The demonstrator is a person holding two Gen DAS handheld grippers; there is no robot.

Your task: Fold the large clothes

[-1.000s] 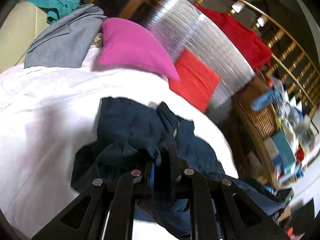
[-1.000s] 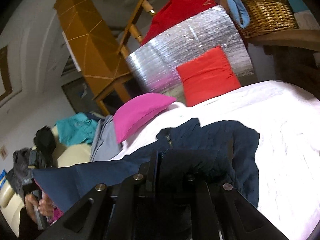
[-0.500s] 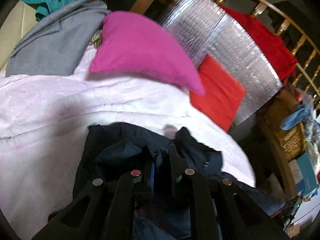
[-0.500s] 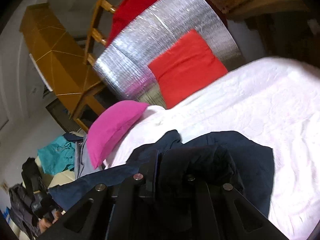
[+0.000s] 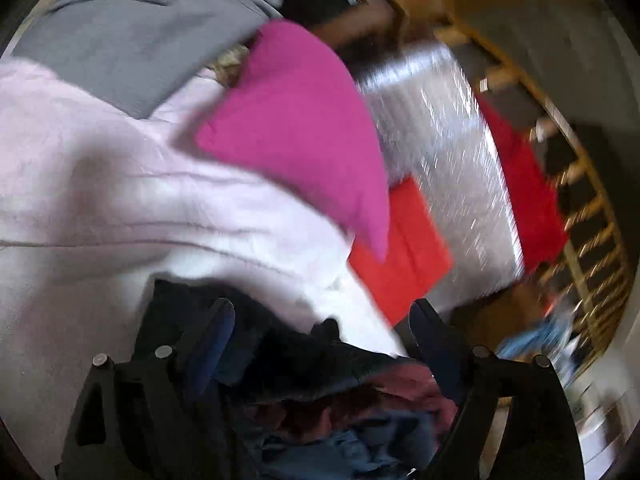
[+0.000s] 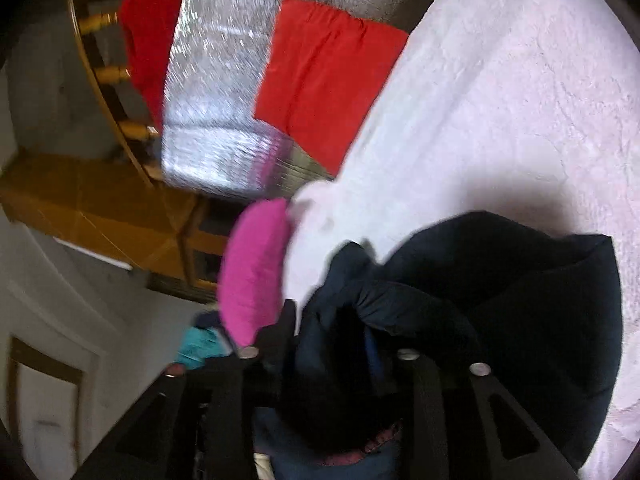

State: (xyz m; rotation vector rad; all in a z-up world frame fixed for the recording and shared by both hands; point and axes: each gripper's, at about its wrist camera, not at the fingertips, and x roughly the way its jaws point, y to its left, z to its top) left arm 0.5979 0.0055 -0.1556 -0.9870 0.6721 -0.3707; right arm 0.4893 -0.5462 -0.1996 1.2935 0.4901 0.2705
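On the pale pink bedspread point(image 6: 500, 112), near its edge: a dark navy garment point(image 6: 520, 288), bunched into a thick, rounded mound, not a flat packet. Same garment low in the left wrist view point(image 5: 304, 356), heaped between the fingers, with maroon and lighter blue cloth just beneath it at the bottom edge.

Left gripper point(image 5: 320, 328): jaws opening, fingers spread wide, dark cloth lying loose between them, neither pad pressing on it. Right gripper point(image 6: 332, 336): jaws opening too, partly spread, a fold of the navy cloth bulging up between the fingers; grip apparently let go, though blur and dark fabric make contact at the pads hard to read.

Judged from how things lie: one fold brought over and laid down, both claws letting the cloth drop. Left to do, probably: flattening the bulge, squaring the edges, perhaps another fold to make a compact packet. Collar or zip area poking out at the upper left of the mound, not tucked.

Beyond the garment, untouched: magenta cushion point(image 5: 304, 128), red cushion point(image 6: 324, 72), grey cloth point(image 5: 132, 28), silver foil panel point(image 5: 440, 152).
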